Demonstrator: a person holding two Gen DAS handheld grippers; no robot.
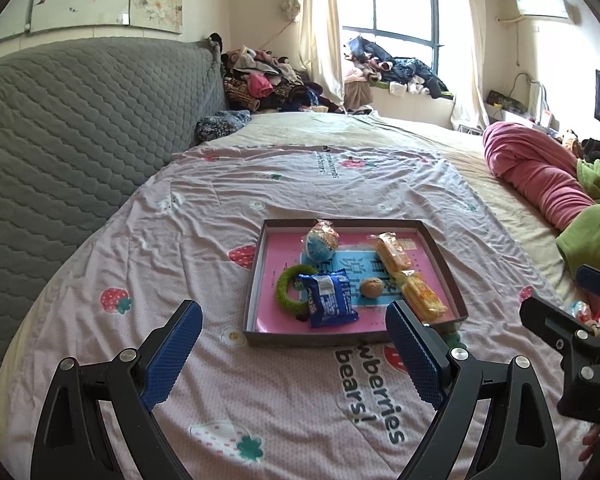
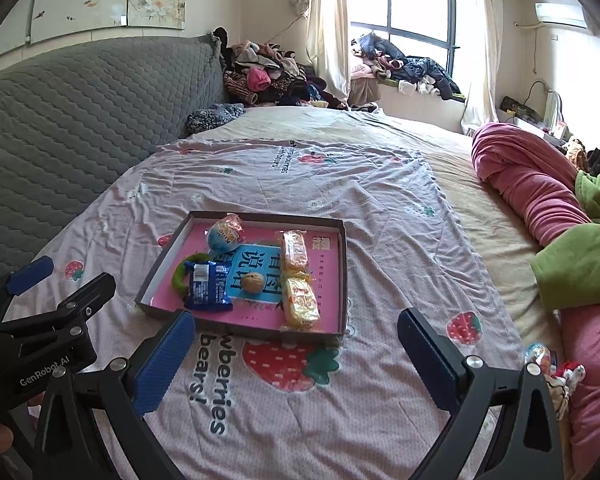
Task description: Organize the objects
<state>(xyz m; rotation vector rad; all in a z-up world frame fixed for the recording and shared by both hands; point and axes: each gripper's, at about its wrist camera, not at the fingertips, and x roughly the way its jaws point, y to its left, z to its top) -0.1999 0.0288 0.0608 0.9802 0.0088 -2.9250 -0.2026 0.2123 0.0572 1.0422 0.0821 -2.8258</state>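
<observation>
A shallow brown tray [image 1: 340, 222] [image 2: 345, 272] with a pink floor lies on the strawberry-print bedspread. In it are a blue snack packet [image 1: 330, 300] [image 2: 208, 286], a green fuzzy ring [image 1: 288, 280] [image 2: 179, 276], a walnut [image 1: 370, 287] [image 2: 253, 282], two yellow wrapped snacks [image 1: 394, 254] [image 2: 300, 304] and a wrapped egg-shaped treat [image 1: 320, 242] [image 2: 226, 234]. My left gripper [image 1: 296, 340] [image 2: 66, 280] hovers open just before the tray's near edge, holding nothing. My right gripper [image 2: 300, 344] [image 1: 564, 296] is open and empty to the right of it.
A wrapped egg treat [image 2: 538, 354] and a small plush toy [image 2: 564, 380] lie loose at the right by the pink blanket [image 2: 532, 184] and green blanket [image 2: 572, 268]. A grey quilted headboard [image 1: 80, 128] lines the left. Clothes are piled at the far end.
</observation>
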